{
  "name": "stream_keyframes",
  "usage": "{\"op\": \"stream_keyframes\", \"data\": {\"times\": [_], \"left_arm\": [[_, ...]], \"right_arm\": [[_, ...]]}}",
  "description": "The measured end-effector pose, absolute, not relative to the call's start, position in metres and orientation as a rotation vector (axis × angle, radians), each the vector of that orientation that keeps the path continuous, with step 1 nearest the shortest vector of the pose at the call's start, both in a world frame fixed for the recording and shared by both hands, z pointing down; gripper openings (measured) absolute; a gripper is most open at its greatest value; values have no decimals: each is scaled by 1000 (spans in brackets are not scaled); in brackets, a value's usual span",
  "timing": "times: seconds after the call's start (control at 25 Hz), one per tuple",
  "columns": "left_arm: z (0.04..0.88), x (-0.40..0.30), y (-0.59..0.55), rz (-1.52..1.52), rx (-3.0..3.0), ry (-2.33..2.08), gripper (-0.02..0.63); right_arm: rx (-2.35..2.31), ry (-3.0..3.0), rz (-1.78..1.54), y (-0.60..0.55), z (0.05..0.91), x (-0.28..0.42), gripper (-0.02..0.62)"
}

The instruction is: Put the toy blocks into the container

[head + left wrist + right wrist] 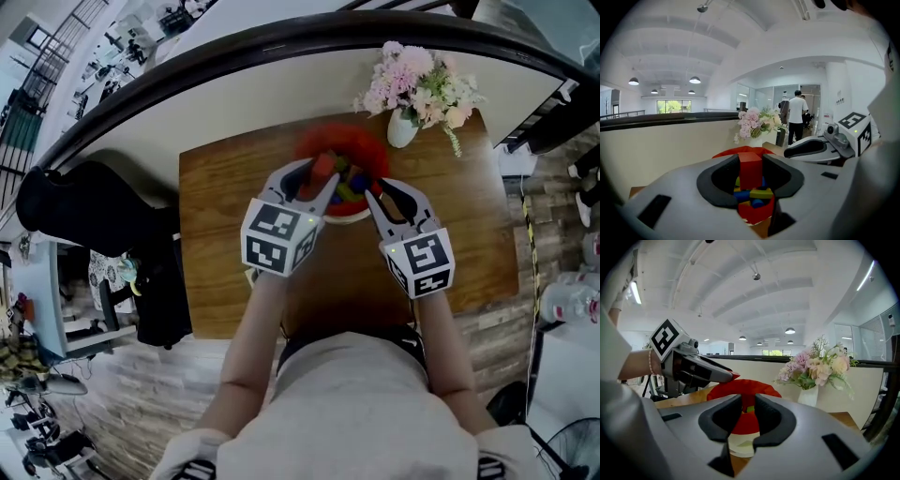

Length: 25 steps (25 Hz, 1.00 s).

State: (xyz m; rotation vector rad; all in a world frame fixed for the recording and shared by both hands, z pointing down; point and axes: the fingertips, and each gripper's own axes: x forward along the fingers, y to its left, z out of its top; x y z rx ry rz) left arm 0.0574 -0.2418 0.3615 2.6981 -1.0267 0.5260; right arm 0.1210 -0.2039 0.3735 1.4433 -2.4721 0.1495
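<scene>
A brown rectangular wooden table point(225, 244) stands against a cream curved half-wall point(216, 112) topped by a dark handrail point(281, 42), on a pale wood-plank floor point(131, 394). At the table's far edge sits a white ceramic vase point(402, 129) of pink and cream flowers point(417, 80). Overhead is a white vaulted ceiling point(684, 42) with round pendant lamps point(694, 80) (those in view are lit). A bright window point(673, 106) showing greenery closes the far end of the hall. Glass-walled partitions point(761, 99) line one side, where a person in a white shirt point(797, 112) stands. A bulky black shape point(75, 202) left of the table cannot be identified.
</scene>
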Motion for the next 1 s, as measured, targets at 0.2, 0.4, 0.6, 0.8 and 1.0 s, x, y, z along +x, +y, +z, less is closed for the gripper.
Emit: {"op": "stream_keyframes", "data": {"times": [0.2, 0.4, 0.6, 0.8, 1.0], "left_arm": [[368, 68, -253, 547, 2700, -987, 166], [375, 75, -257, 551, 2706, -944, 166], [375, 76, -259, 524, 2711, -918, 213], [375, 75, -260, 508, 2714, -908, 215], [371, 69, -258, 499, 2716, -934, 215]], "right_arm": [[1447, -2463, 171, -210, 381, 121, 97], [1455, -2453, 189, -217, 387, 122, 95], [1452, -2450, 194, -219, 389, 120, 94], [1461, -2443, 194, -221, 390, 119, 94], [1455, -2442, 187, -219, 389, 118, 92]]}}
